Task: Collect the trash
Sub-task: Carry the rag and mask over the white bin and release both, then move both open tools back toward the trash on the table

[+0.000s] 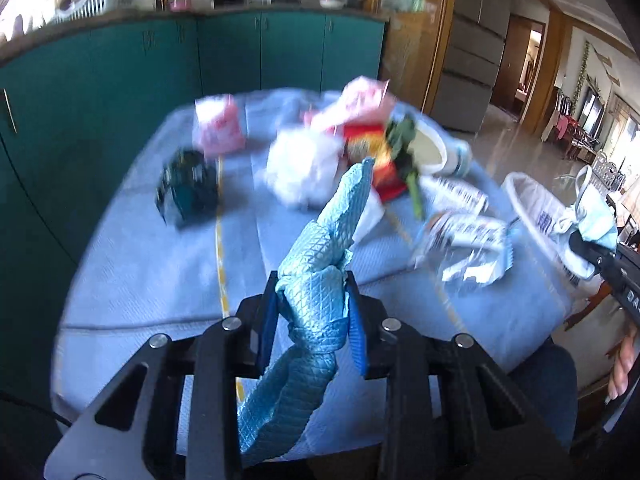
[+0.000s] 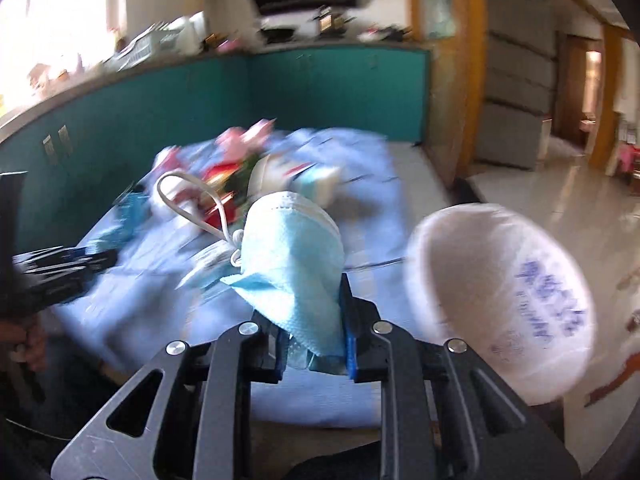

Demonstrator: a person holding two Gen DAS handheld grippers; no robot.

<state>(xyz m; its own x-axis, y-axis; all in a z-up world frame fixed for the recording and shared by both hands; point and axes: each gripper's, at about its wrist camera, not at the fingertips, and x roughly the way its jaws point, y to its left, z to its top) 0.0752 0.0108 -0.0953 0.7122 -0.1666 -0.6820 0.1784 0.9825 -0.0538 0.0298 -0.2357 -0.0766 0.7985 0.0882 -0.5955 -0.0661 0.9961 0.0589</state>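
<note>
My left gripper (image 1: pixel 314 300) is shut on a knotted light-blue textured cloth (image 1: pixel 324 248) that sticks up above the table. My right gripper (image 2: pixel 310 320) is shut on a light-blue face mask (image 2: pixel 292 256), whose white ear loop (image 2: pixel 188 196) hangs to the left. In the left wrist view the right gripper (image 1: pixel 580 242) carries the mask (image 1: pixel 596 224) over a bin lined with a white bag (image 1: pixel 532 208). That bin (image 2: pixel 500 300) stands just right of the right gripper. Blurred trash lies further back: a red snack pack (image 1: pixel 368 148), white tissue (image 1: pixel 304 168) and crumpled wrappers (image 1: pixel 464 240).
The table is covered by a pale blue cloth (image 1: pixel 140 280). On it also lie pink packets (image 1: pixel 218 124), a dark teal crumpled thing (image 1: pixel 188 188), a white cup (image 1: pixel 440 152) and green leaves (image 1: pixel 404 148). Teal cabinets (image 1: pixel 120 80) run behind. A hand (image 1: pixel 622 364) shows at the right edge.
</note>
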